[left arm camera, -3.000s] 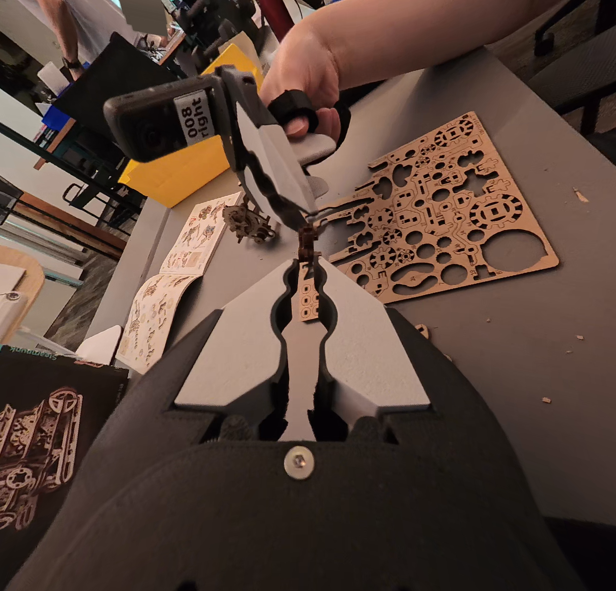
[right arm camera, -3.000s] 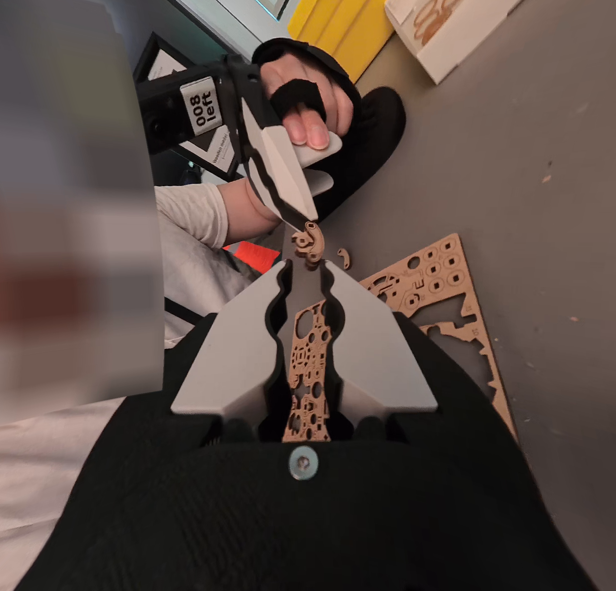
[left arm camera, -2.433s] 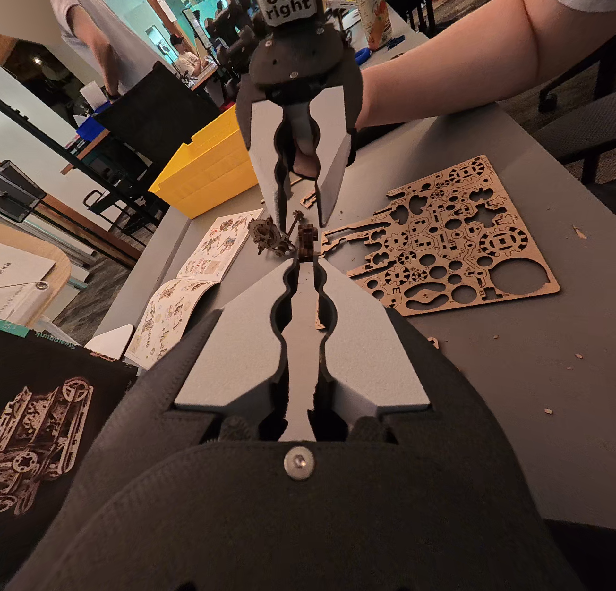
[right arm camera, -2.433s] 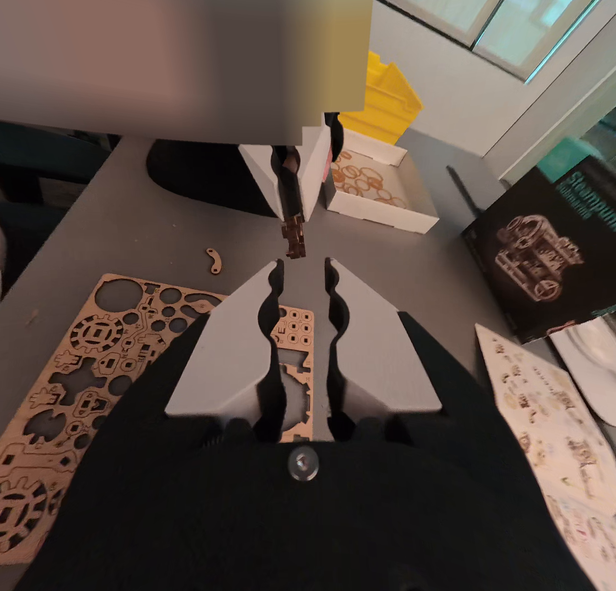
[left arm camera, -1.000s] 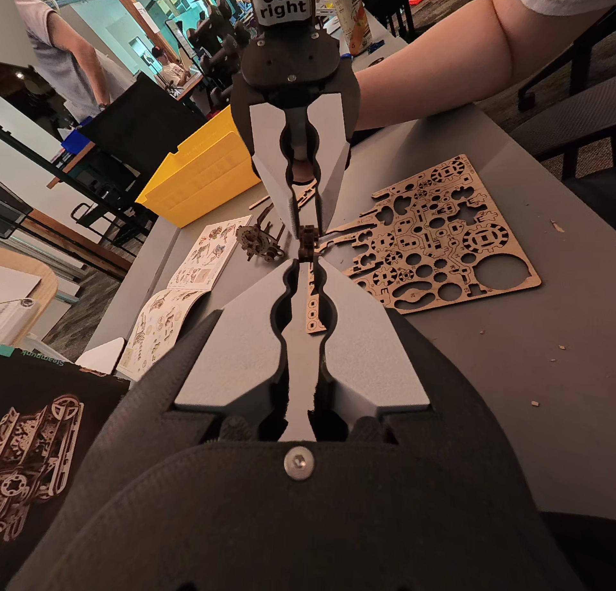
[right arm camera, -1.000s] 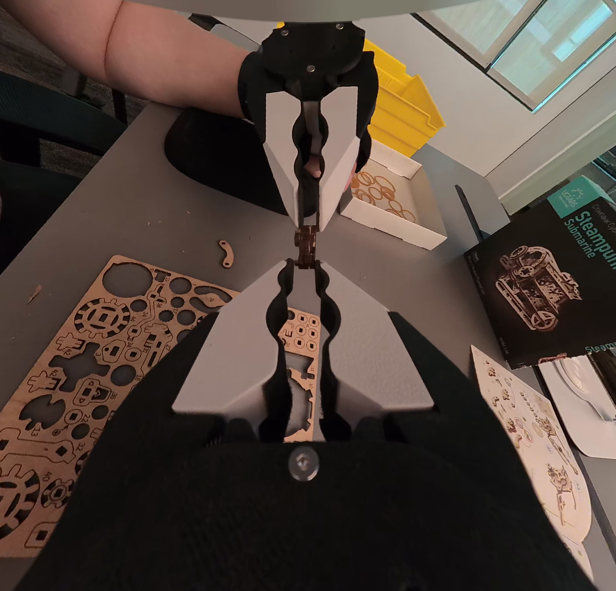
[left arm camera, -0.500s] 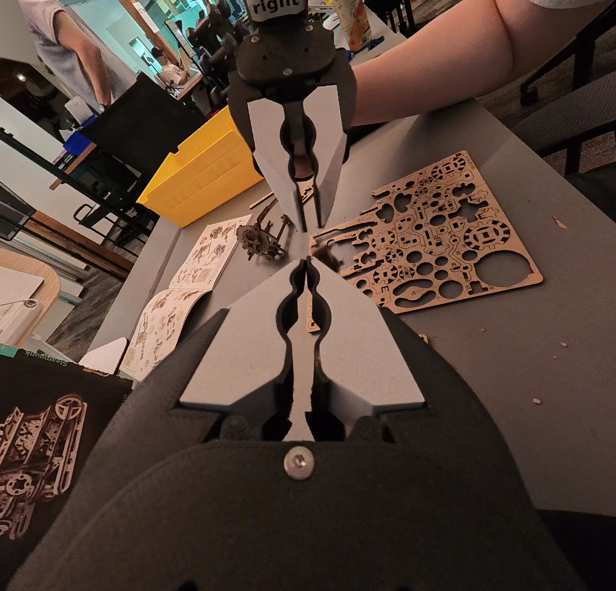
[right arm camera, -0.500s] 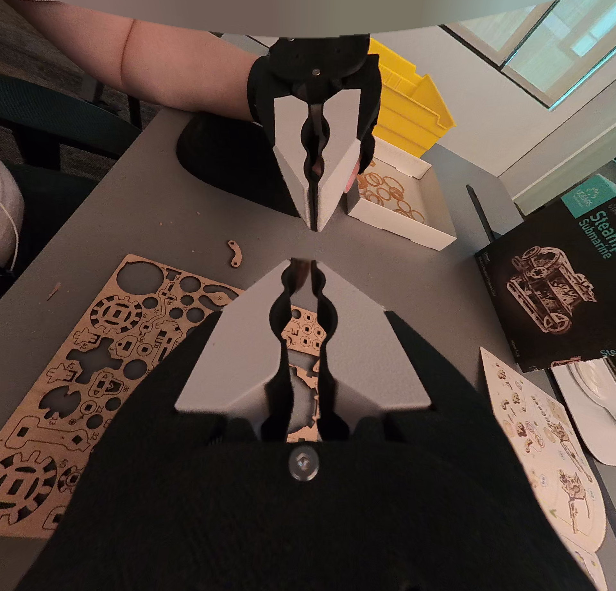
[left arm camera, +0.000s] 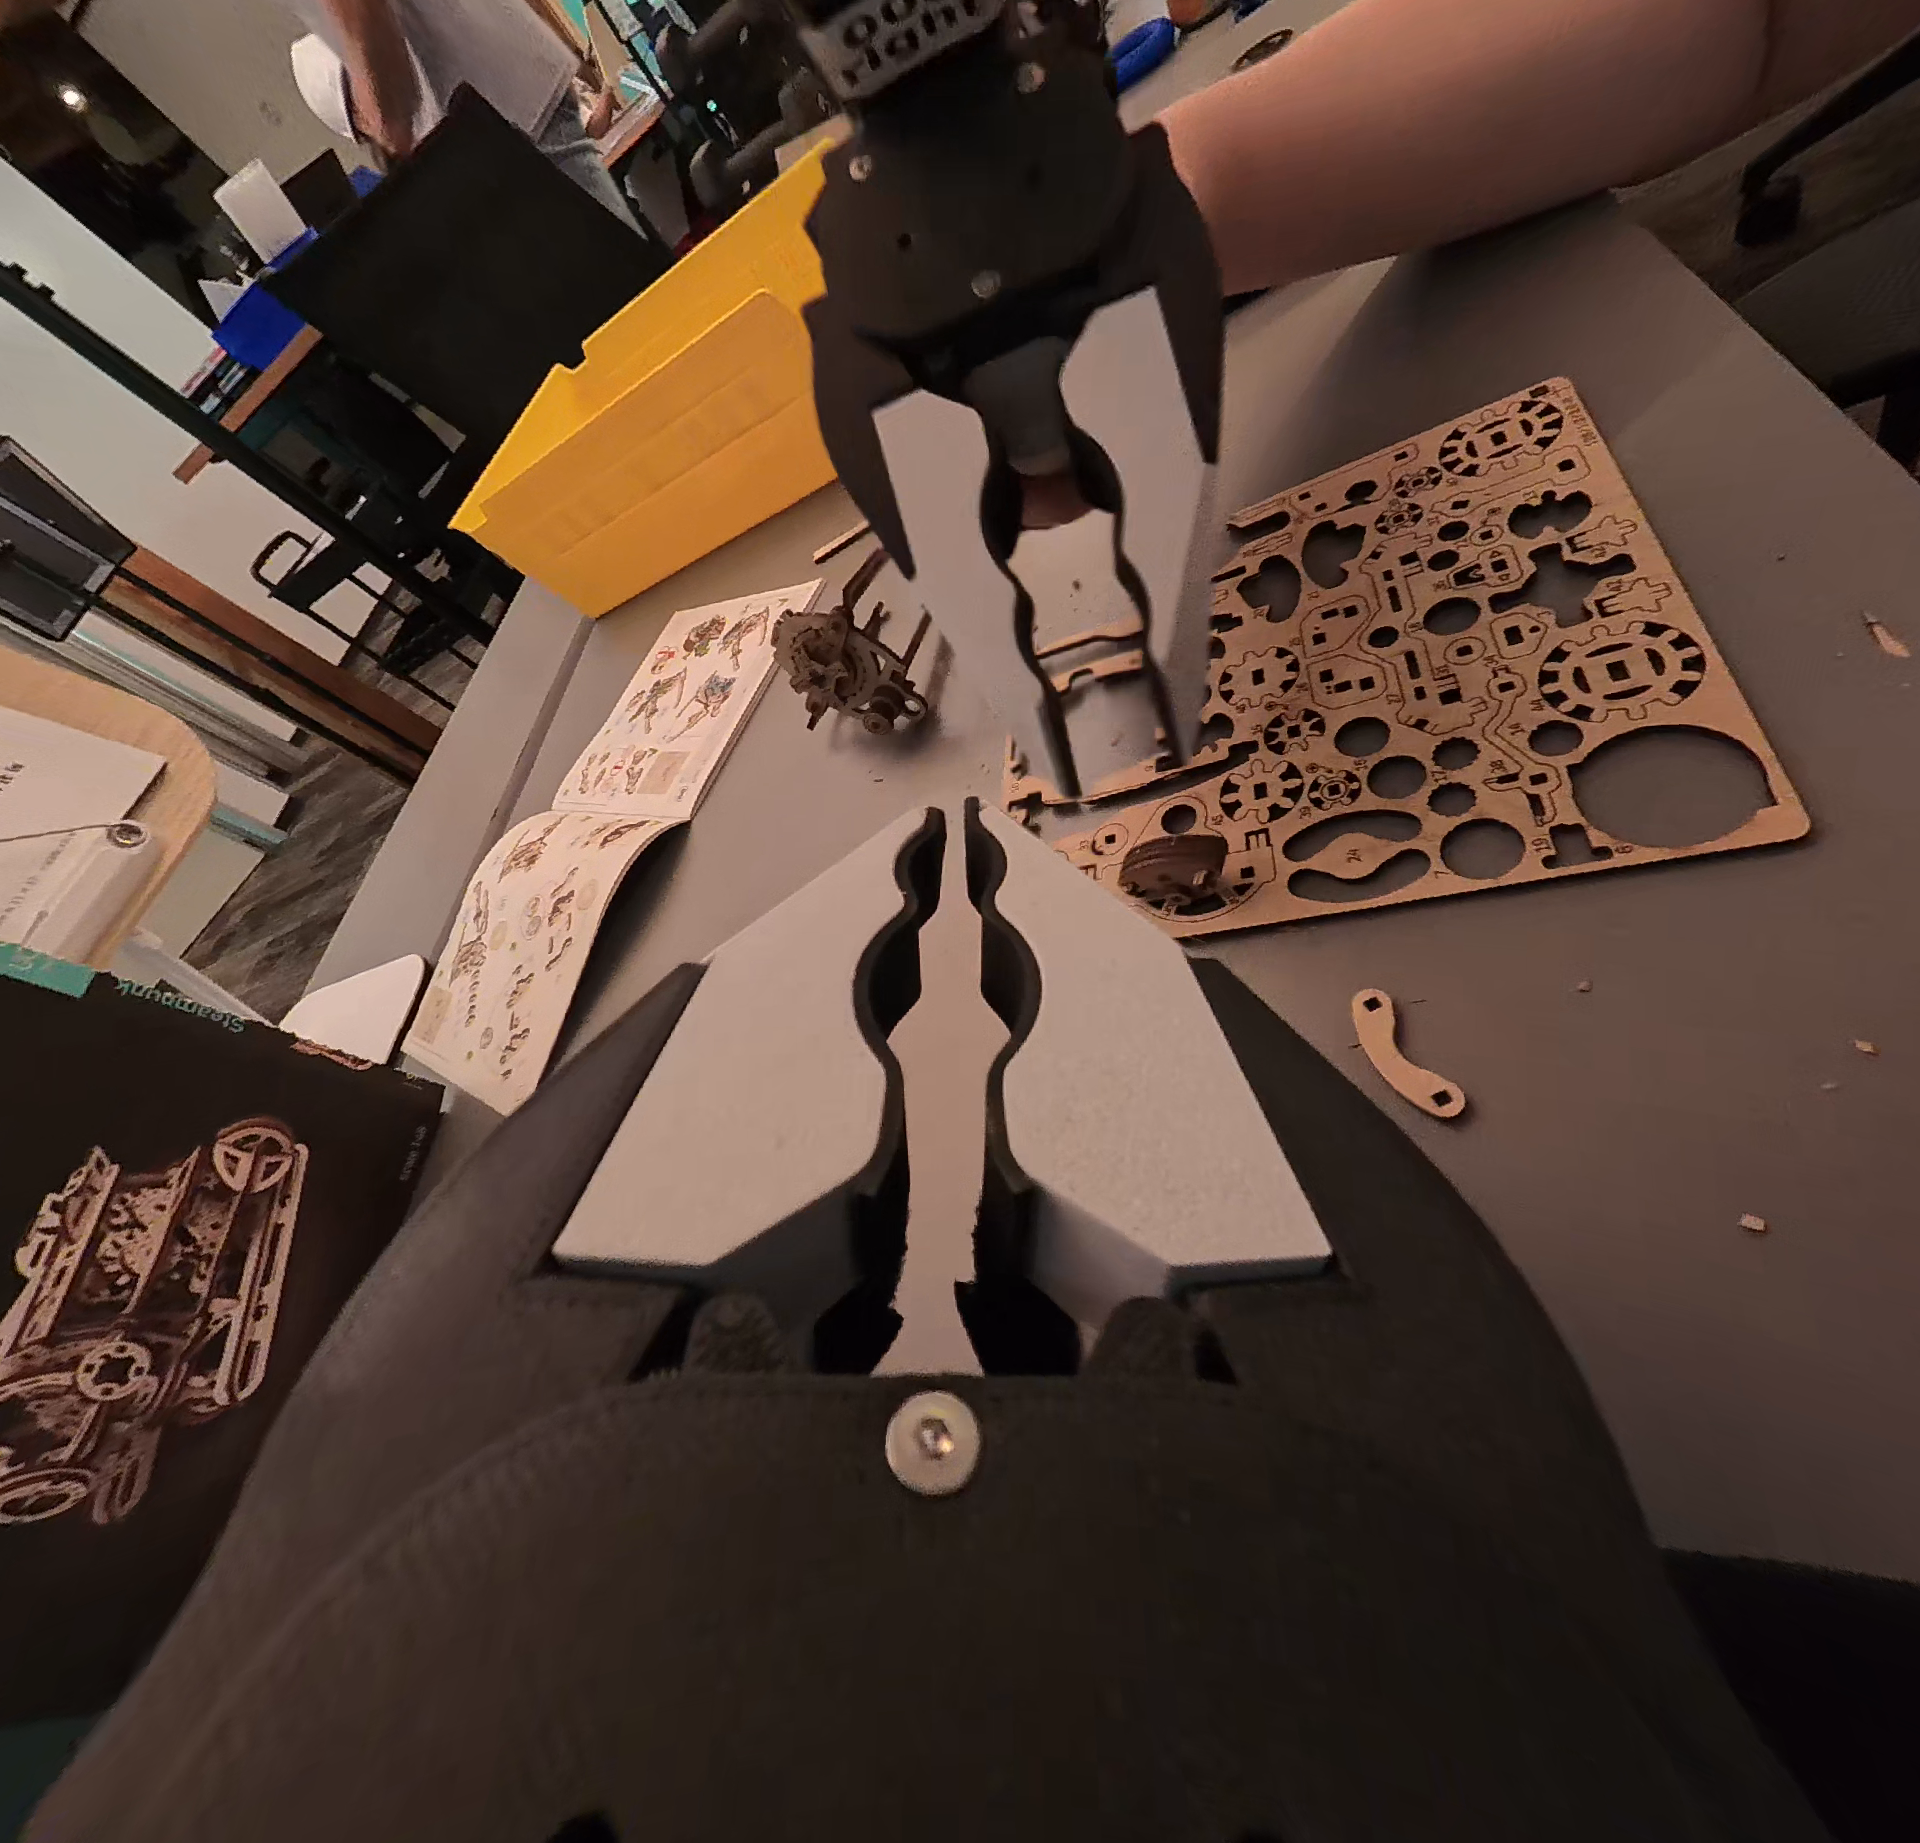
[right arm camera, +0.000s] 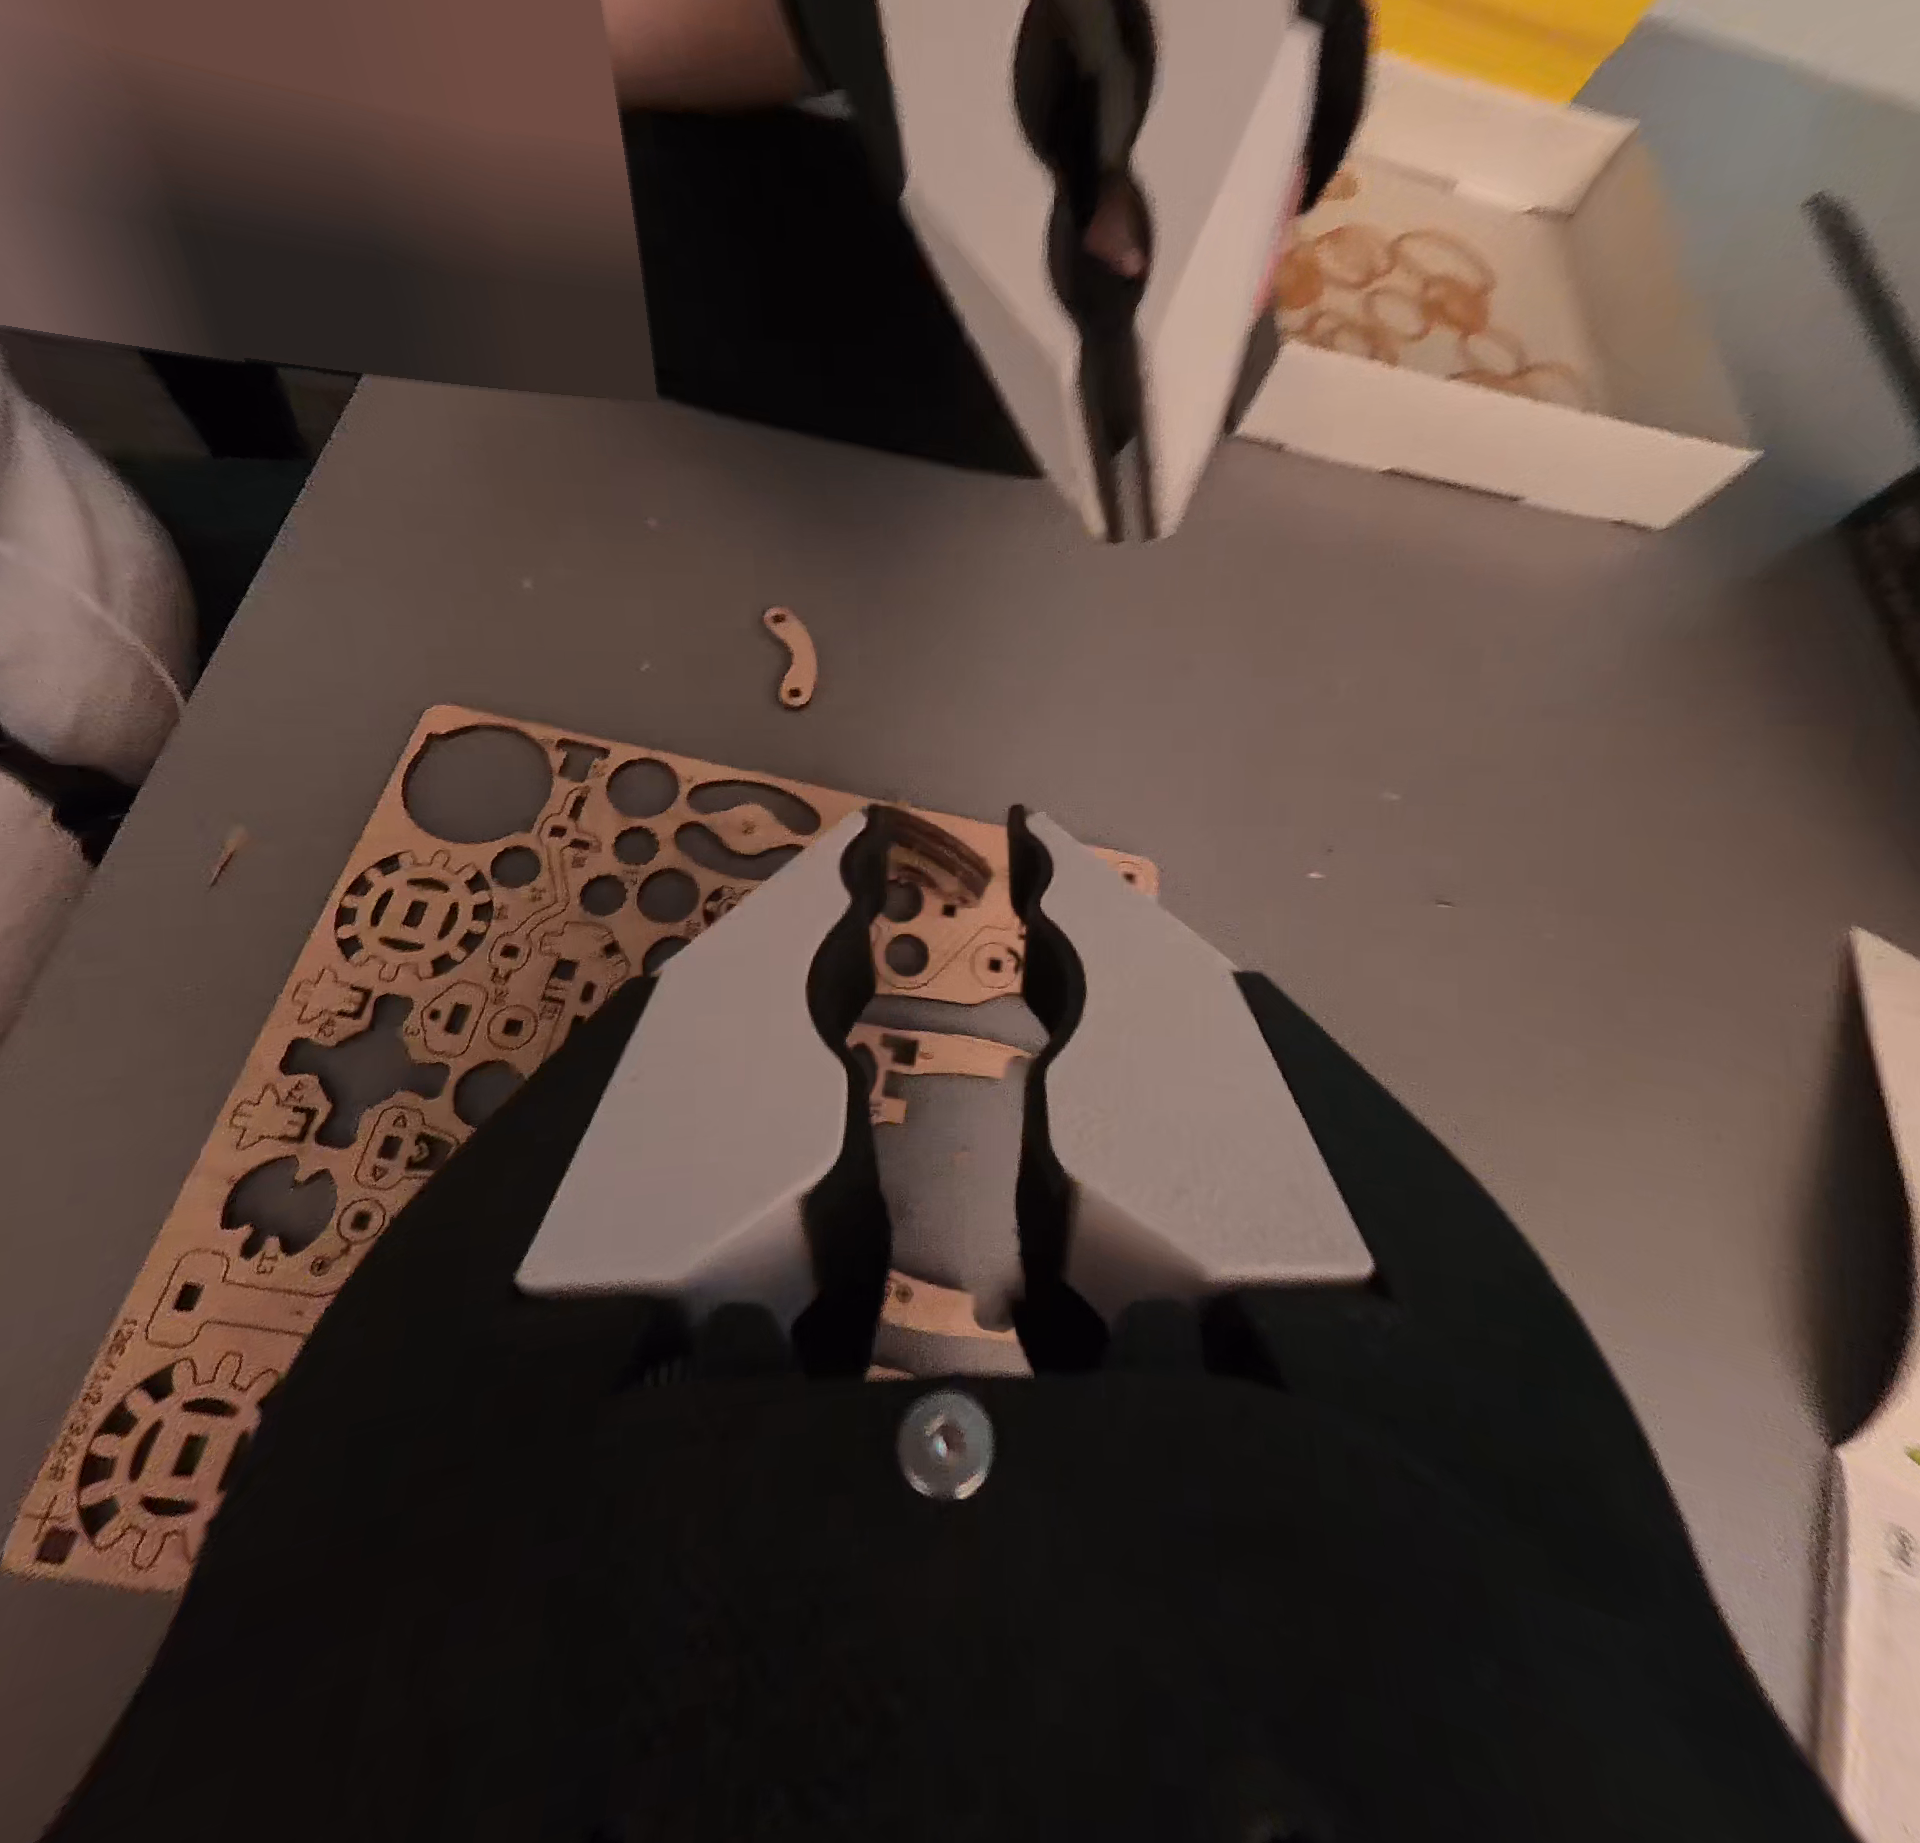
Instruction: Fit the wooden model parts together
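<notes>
A laser-cut plywood sheet [left arm camera: 1299, 902] [right arm camera: 208, 1305] lies on the grey table. A small dark assembled wooden piece [left arm camera: 1174, 863] lies on the sheet's near edge. In the right wrist view this piece [right arm camera: 930, 853] is blurred and sits between my open fingers. My right gripper [right arm camera: 940, 827] is open, tips down over the sheet, and also shows in the left wrist view [left arm camera: 1112, 765]. My left gripper [left arm camera: 954, 822] is shut and empty, just left of the sheet, and also shows in the right wrist view [right arm camera: 1117, 515]. A partly built dark model [left arm camera: 847, 666] stands behind.
A loose curved wooden link [left arm camera: 1408, 1055] [right arm camera: 792, 653] lies on the table. An open instruction booklet [left arm camera: 665, 713], a yellow bin [left arm camera: 665, 443] and a black box [left arm camera: 156, 1274] are at the left. A white tray of rings [right arm camera: 1455, 339] is beyond. A person's forearm [left arm camera: 1455, 100] crosses the back. There is about 6 cm between the tips of the two grippers. The loose curved wooden link [right arm camera: 792, 653] sits 8 cm or so from the ends of my right fingers. My left wrist view [left arm camera: 1394, 1048] looks at it from another angle.
The small piece both grippers held a second ago now lies on the sheet. My right gripper opened and dropped toward the sheet. My left gripper shut empty and pulled back.
</notes>
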A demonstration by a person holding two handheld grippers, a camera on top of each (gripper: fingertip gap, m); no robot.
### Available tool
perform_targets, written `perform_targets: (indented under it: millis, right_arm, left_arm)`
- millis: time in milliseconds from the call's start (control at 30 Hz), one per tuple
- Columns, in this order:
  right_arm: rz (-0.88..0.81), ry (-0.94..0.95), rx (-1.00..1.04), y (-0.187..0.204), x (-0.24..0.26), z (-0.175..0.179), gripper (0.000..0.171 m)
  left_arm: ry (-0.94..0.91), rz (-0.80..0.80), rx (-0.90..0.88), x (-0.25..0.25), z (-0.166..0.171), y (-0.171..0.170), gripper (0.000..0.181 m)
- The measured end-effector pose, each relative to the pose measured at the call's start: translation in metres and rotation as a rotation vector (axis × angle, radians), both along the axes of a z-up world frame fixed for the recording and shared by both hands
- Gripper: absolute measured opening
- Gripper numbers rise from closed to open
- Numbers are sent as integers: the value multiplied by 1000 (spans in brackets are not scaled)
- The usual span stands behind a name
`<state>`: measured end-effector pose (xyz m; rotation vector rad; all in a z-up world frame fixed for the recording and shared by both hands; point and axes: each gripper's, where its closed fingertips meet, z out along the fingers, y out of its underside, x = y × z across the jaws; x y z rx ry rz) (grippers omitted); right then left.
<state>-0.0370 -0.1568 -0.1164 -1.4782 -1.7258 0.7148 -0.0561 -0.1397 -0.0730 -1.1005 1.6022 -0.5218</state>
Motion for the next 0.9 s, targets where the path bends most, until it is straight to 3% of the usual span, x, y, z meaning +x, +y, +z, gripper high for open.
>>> perform_targets:
  millis: [167, 567, 900]
  right_arm:
    - [33, -50, 129, 1, -4, -16, 27]
    - [61, -92, 144, 4, -7, -31, 26]
    - [85, -145, 188, 0, -4, -33, 13]
  left_arm:
    - [-3, -3, 4, -1, 2, -1, 2]
    - [21, -9, 7, 3, -4, -3, 2]
    - [30, -7, 12, 4, -6, -3, 2]
